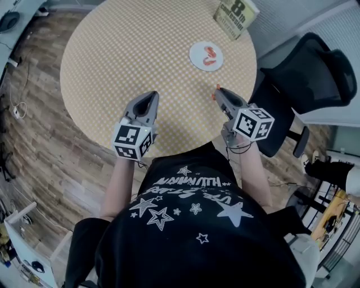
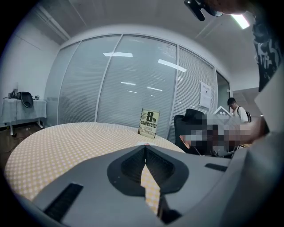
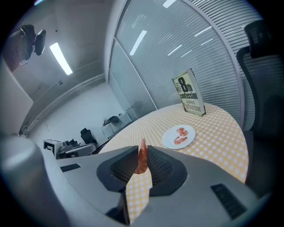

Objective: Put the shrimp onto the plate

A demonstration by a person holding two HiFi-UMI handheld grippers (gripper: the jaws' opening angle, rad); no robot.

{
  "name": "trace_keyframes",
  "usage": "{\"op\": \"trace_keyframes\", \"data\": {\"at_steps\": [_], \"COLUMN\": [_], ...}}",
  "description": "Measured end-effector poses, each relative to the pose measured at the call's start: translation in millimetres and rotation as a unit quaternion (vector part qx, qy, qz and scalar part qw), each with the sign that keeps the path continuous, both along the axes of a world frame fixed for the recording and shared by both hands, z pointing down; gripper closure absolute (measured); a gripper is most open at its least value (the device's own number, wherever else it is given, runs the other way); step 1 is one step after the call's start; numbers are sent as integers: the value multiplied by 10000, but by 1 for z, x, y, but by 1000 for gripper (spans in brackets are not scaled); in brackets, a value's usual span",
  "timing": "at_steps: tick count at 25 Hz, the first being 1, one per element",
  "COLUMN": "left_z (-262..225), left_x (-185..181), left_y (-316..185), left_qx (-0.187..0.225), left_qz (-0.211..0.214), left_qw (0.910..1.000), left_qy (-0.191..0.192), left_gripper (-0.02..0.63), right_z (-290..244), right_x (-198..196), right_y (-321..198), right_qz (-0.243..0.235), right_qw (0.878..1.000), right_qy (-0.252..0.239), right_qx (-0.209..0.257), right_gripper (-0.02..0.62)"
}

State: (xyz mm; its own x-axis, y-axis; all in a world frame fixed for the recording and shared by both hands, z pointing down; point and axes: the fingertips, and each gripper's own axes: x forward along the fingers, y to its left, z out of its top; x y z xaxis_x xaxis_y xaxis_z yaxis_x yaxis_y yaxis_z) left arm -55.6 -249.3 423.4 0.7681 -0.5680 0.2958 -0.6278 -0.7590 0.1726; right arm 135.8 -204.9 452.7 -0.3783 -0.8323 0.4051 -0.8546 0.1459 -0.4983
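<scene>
A shrimp [image 3: 142,160] stands upright between the jaws of the right gripper [image 3: 142,150], which are clamped on it, its orange tip poking up above the jaw tips. In the head view the same shrimp [image 1: 216,88] shows as a small orange spot at the front of the right gripper [image 1: 218,93], held above the table [image 1: 140,50] near its right edge.

The plate [image 1: 194,57] is a small white round one, lying on the table ahead of the right gripper and well apart from it. On it lies other shrimp [image 1: 210,54], pink and curled; whether that is one piece or two is hard to tell. From the right gripper view the plate [image 3: 169,141] sits beyond the jaws and a little to the right, with the other shrimp [image 3: 181,135] near its middle.

The left gripper [image 1: 152,97] is over the near part of the table, level with the right one. In its own view the left gripper [image 2: 145,147] has its jaws together at the tips, with only the checked tablecloth visible through the gap below them.

A book [image 1: 235,17] stands upright at the far edge of the table, just beyond the plate. A black office chair [image 1: 304,79] stands to the right of the table.
</scene>
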Motion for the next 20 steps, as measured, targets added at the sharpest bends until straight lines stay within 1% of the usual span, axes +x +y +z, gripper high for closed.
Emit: {"op": "trace_keyframes", "data": {"at_steps": [7, 12, 16, 20], "left_z": [13, 19, 25, 34], "left_x": [5, 12, 21, 29], "left_y": [-29, -49, -60, -71], "left_qx": [-167, -215, -347, -357], "left_qz": [-593, -779, -950, -982], "left_qw": [9979, 9963, 9944, 9939], "left_qy": [-204, -290, -293, -359], "left_gripper": [604, 604, 604, 604], "right_z": [21, 35, 49, 65], "right_x": [15, 21, 29, 42], "right_y": [-66, -108, -132, -153], "right_qz": [-485, -645, -683, -669], "right_qw": [9987, 9973, 9963, 9949], "right_qy": [-18, 148, 231, 431], "right_qx": [-174, -326, -473, -625], "right_gripper": [526, 526, 526, 526]}}
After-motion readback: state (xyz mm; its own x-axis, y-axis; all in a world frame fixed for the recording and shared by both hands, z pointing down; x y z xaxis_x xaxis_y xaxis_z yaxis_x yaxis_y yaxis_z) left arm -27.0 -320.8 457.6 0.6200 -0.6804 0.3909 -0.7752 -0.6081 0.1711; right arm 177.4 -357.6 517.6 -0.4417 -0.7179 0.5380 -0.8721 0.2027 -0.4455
